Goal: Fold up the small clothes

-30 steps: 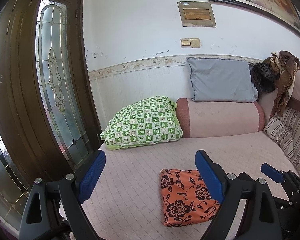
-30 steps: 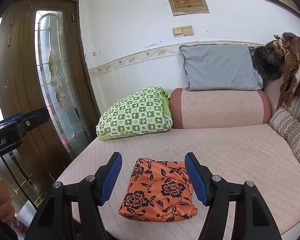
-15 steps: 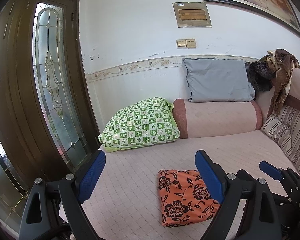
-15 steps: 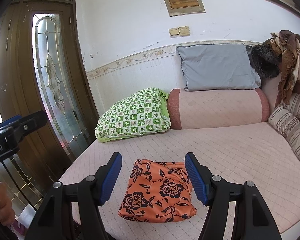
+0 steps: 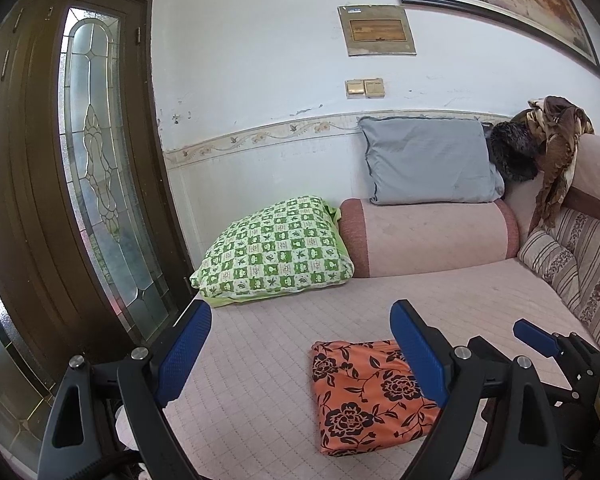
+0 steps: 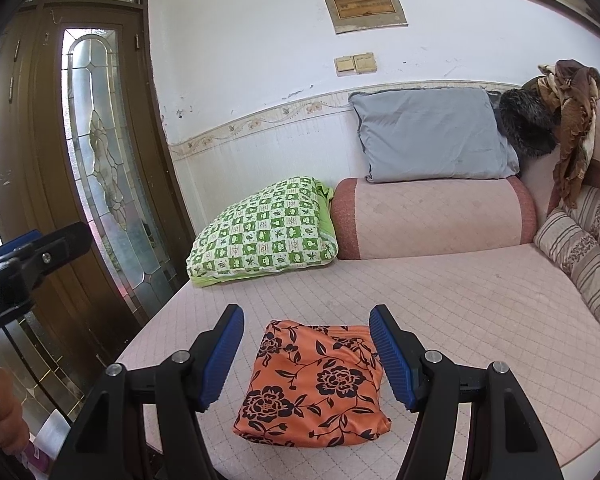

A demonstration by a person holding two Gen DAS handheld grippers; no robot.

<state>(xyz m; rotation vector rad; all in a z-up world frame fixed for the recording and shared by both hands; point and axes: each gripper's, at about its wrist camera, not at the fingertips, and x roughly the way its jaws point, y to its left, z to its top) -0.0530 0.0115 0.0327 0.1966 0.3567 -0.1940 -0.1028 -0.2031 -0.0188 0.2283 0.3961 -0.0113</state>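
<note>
The right gripper [image 6: 306, 354] is held above the front part of a pink quilted sofa seat [image 6: 460, 320] and points forward and a little downward. Its two blue pads [image 6: 392, 360] stand apart with a clear gap, and there is nothing between them that they press on. The left gripper [image 5: 300, 354] is held in a similar pose, also tilted slightly down, and its jaws stand even wider apart; they hold nothing. In the right wrist view the left gripper appears at the left edge, and below it a part of the person's hand [image 6: 4, 416] is visible around the handle.

The folded orange cloth with black flowers [image 6: 312, 388] lies flat on the seat, near the front edge. In the right wrist view it is seen directly in the gap between the right gripper's pads, but it lies lower, on the seat, and the pads do not touch it. In the left wrist view the same cloth [image 5: 364, 392] is under and partly behind the right-hand finger of the left gripper, so it is off to the right of that gripper's middle line.

Further back on the seat a green and white checked pillow [image 6: 260, 236] leans beside a pink bolster [image 6: 432, 220], and a grey pillow [image 6: 428, 136] stands on the bolster against the white wall. A brown scarf [image 6: 572, 120] hangs over the sofa back at the right. At the left is a dark wooden door with patterned glass [image 6: 100, 160].
</note>
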